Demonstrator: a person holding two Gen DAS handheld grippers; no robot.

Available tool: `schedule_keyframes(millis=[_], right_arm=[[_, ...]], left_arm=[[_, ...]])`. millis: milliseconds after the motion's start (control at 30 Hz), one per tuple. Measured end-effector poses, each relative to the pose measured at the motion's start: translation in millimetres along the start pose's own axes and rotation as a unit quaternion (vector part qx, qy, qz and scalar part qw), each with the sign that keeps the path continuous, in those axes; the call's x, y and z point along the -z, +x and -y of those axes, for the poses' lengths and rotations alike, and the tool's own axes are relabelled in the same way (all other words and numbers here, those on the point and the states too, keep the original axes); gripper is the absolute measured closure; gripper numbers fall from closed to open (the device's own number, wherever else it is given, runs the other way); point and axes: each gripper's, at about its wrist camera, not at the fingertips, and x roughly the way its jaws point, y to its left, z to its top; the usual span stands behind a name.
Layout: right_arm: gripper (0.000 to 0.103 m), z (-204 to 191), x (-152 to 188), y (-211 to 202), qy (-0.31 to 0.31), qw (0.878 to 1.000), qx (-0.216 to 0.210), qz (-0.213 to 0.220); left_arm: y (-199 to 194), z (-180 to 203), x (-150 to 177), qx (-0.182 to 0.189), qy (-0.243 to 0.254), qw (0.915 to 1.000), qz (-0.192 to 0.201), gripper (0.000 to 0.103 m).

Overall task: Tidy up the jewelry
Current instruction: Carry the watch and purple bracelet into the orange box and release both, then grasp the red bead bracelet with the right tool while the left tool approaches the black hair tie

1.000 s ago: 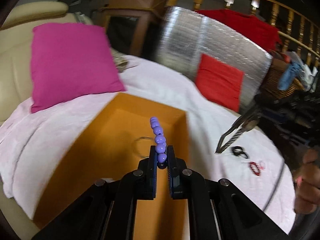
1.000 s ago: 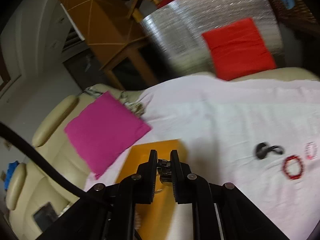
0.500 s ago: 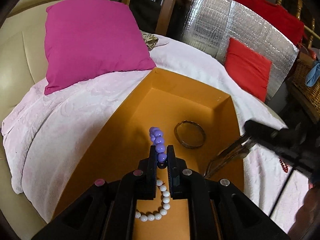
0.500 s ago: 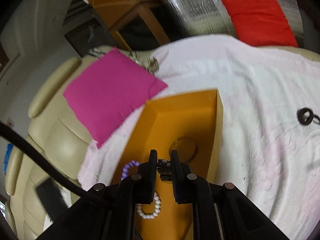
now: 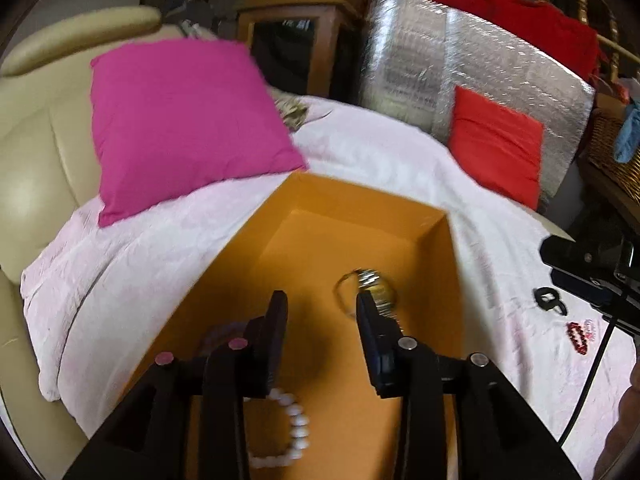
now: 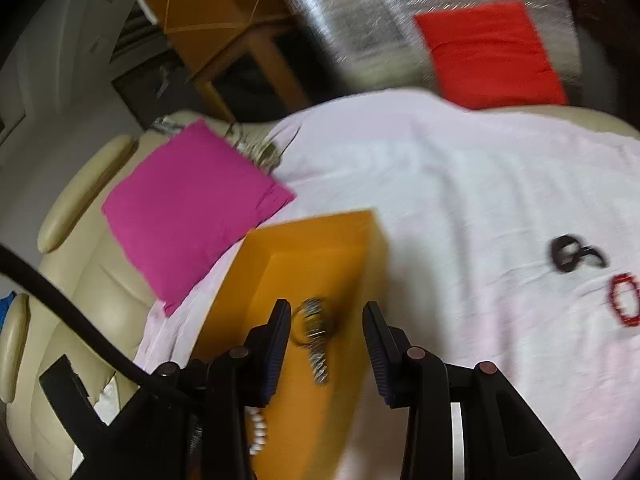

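Hovering my left gripper spread over orange box, purple beads and white bracelet lying inside. Holding my right gripper spread too; watch lying below, near box's right wall.

Both views are dim and warm-toned, with heavy fisheye bending and black corners at the frame edges. Motion blur smears the right wrist view most, softening the orange box and the black ring on the white sheet. In the left wrist view the silver foil panel throws speckled glare, and a soft shadow pools on the box floor between the fingers.
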Motion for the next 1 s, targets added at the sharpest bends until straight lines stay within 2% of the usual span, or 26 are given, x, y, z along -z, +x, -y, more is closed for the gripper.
schedule_keyframes(millis=[67,133,200,267,433,600,1000], right_arm=[[0.063,17.2,-4.6,-15.3,0.002,1.000,0.018,0.012],[0.063,41.5,-6.8,-34.8,0.007,0.999,0.041,0.025],[0.063,65.8,-6.6,-52.5,0.014,0.997,0.063,0.034],[0.063,90.8,-4.4,-69.7,0.026,0.996,0.080,0.041],[0.063,153.7,5.1,-107.0,0.072,0.989,0.120,0.054],[0.063,213.2,14.0,-126.8,0.144,0.979,0.130,0.065],[0.063,277.6,19.1,-122.5,0.198,0.971,0.123,0.055]], left_arm=[[-7.1,17.1,-1.0,0.000,0.011,0.9998,0.018,0.048],[-16.3,39.6,-0.6,0.004,0.025,0.9990,0.038,0.044],[-22.4,59.0,1.2,0.014,0.041,0.9979,0.048,0.038],[-27.2,81.5,5.0,0.029,0.058,0.9964,0.055,0.035],[-31.1,135.7,17.2,0.071,0.098,0.9915,0.050,0.035],[-24.6,173.9,26.3,0.084,0.126,0.9878,0.038,0.035],[-5.4,219.7,42.3,0.077,0.168,0.9827,0.015,0.035]])
